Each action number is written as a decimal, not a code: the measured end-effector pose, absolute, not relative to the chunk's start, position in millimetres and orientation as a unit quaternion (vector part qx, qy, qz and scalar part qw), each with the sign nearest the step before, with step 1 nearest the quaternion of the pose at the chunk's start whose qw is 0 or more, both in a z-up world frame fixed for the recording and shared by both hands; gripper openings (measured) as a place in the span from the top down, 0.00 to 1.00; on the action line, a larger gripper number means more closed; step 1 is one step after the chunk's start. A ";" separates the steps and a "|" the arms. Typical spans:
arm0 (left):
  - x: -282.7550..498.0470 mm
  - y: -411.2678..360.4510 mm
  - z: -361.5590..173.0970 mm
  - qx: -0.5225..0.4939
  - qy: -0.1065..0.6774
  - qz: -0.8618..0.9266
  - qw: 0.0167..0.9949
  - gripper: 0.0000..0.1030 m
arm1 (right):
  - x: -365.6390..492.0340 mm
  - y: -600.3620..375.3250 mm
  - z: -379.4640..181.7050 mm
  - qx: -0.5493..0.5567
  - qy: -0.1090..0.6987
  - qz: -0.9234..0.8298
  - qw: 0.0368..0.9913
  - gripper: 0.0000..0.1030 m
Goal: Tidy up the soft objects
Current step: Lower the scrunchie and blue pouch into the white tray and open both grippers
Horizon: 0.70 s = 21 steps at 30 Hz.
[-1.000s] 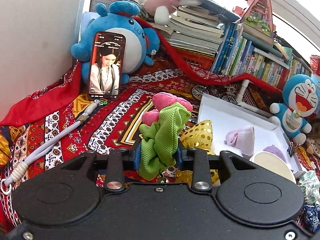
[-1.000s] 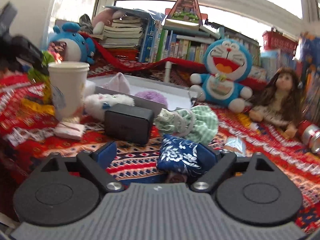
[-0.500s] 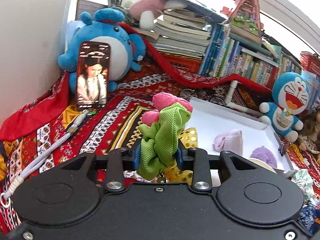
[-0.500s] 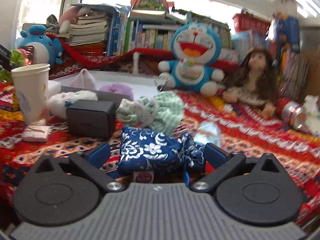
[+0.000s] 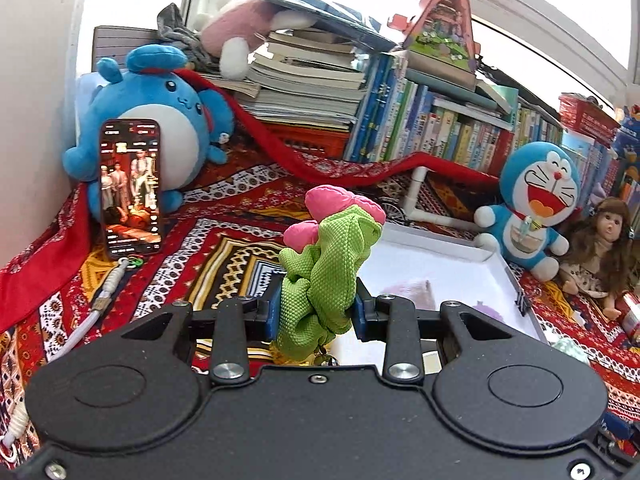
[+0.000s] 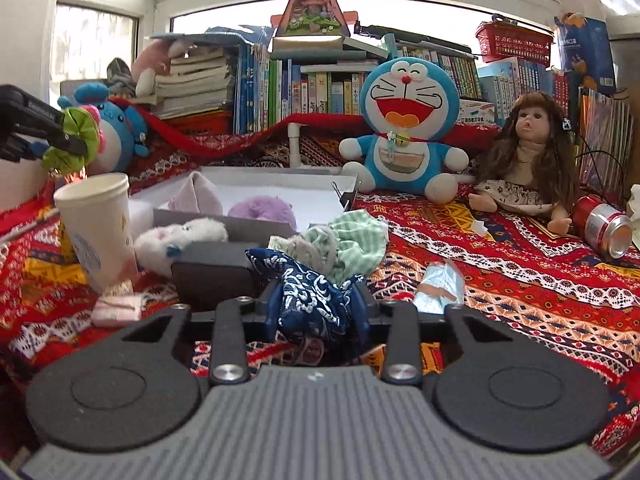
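Note:
My left gripper [image 5: 316, 308] is shut on a green and pink fabric scrunchie [image 5: 328, 264], held up above the patterned cloth just left of the white tray [image 5: 496, 258]. That scrunchie [image 6: 78, 138] and the left gripper [image 6: 60, 142] also show at the far left of the right wrist view. My right gripper [image 6: 316, 308] is shut on a navy scrunchie with white flowers [image 6: 312, 296], squeezed between the blue pads. A green striped scrunchie [image 6: 344, 240] lies just behind it. Inside the tray [image 6: 280, 176] lie a pale pink soft piece [image 6: 196, 198] and a purple fluffy scrunchie [image 6: 262, 212].
A paper cup [image 6: 98, 228], a white fluffy toy [image 6: 176, 240] and a black box [image 6: 216, 276] stand before the tray. A Doraemon plush [image 6: 404, 128], a doll [image 6: 528, 152] and a red can [image 6: 604, 226] sit to the right. A phone [image 5: 130, 188] leans on a blue plush [image 5: 152, 128].
My right gripper went from wide open around the navy scrunchie to shut on it, and lifted slightly. My left gripper rose and shifted toward the tray with the green scrunchie still held.

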<state>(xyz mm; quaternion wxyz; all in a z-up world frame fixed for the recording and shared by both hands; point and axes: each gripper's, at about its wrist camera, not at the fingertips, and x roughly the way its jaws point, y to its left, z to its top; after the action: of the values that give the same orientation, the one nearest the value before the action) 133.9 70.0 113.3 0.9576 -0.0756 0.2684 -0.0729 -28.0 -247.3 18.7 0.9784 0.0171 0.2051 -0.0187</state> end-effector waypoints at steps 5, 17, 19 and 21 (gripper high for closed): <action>137.5 66.0 112.4 -0.084 0.280 -0.089 0.952 0.69 | -30.9 -248.8 37.6 0.015 0.175 -0.017 0.984 0.64; 179.2 42.4 133.1 -0.068 0.323 -0.142 0.933 0.69 | 21.3 -261.9 85.4 0.039 0.137 0.027 0.989 0.64; 191.3 33.4 137.3 -0.063 0.334 -0.149 0.929 0.69 | 37.7 -263.0 90.6 0.043 0.140 0.034 0.989 0.64; 205.3 25.6 139.2 -0.063 0.352 -0.159 0.920 0.69 | 55.1 -265.7 94.4 0.053 0.147 0.041 0.987 0.64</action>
<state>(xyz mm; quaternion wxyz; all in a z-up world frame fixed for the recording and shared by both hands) 205.3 25.6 139.2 0.9202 -0.0629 0.3523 -0.1585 55.1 -265.7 94.4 0.9869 0.0528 0.1469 0.0409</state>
